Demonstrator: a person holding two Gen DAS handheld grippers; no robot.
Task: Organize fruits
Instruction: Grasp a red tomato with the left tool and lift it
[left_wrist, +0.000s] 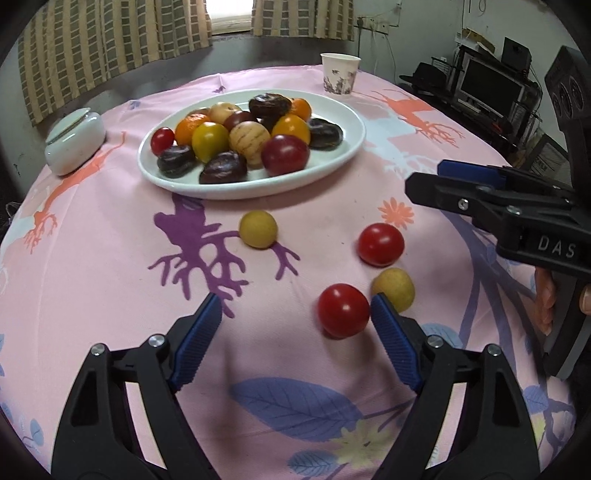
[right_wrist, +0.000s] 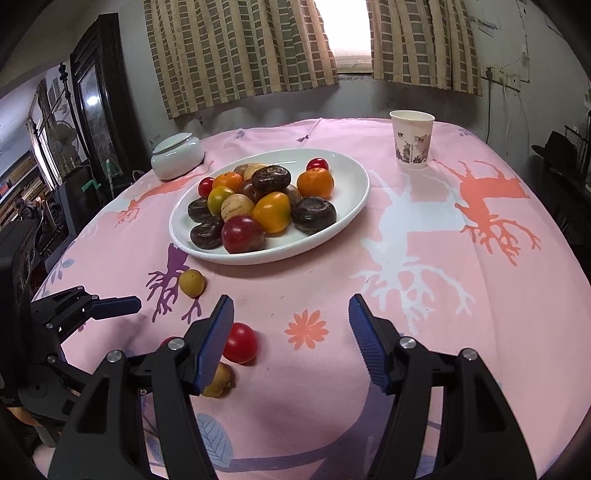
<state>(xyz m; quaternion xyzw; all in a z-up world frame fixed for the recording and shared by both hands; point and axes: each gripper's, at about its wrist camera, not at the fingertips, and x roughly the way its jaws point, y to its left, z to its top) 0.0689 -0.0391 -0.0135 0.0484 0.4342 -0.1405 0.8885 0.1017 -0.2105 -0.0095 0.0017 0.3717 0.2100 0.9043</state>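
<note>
Fruits heaped on white plate, left gripper spread beside red tomato, right gripper spread, empty

A pink tablecloth printed with trees, leaves and flowers covers the table. A paper cup stands upright near the far edge. A lidded white jar sits at the far left. Checked curtains hang behind, parted at a bright window. A monitor stands on a shelf to the right.
</note>
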